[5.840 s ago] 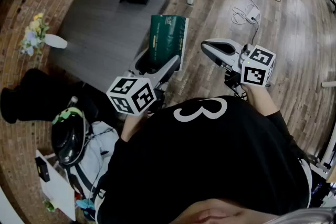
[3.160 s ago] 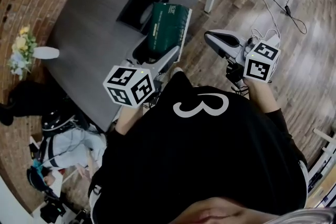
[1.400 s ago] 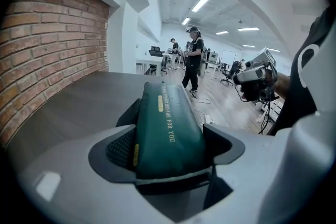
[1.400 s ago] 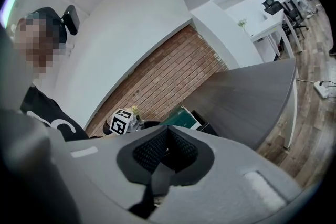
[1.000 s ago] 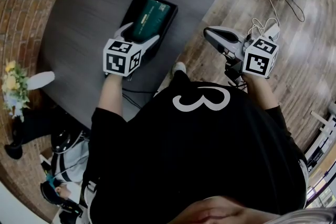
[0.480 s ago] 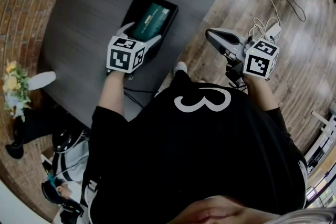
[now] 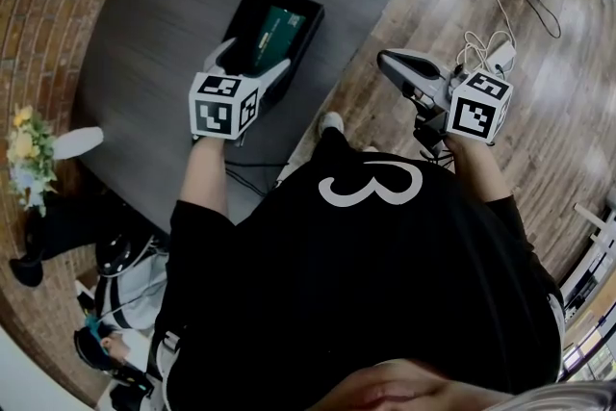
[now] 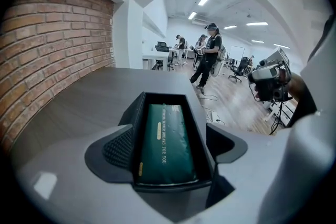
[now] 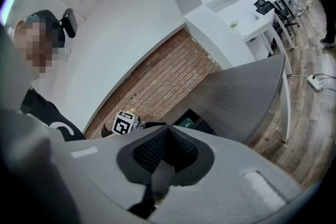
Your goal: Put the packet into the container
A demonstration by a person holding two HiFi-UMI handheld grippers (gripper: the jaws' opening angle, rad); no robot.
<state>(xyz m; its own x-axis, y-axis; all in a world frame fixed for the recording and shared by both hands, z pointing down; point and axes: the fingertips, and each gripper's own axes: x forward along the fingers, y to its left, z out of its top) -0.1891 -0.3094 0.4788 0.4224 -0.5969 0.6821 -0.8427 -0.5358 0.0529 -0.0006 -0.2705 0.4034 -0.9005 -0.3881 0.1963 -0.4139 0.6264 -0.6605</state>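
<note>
The dark green packet (image 7: 277,29) (image 8: 165,141) lies flat inside the black container (image 7: 313,26) (image 8: 137,113) on the grey table (image 7: 144,34). My left gripper (image 7: 252,61) (image 8: 170,155) hovers at the container's near end. Its jaws are opening and stand wide to either side, and the pads (image 8: 118,147) do not touch the packet. My right gripper (image 7: 387,63) (image 9: 167,136) is shut and empty. It is held over the wooden floor to the right of the table, well away from the container.
A white vase of flowers (image 7: 38,147) stands near the table's left edge. Cables and a power strip (image 7: 481,38) lie on the floor at the right. Bags (image 7: 115,255) sit on the floor at lower left. People (image 8: 209,55) stand far off.
The packet came over the table in my left gripper and now lies down in the container. The left jaws have spread off it and drawn back slightly. The right gripper has barely moved.
</note>
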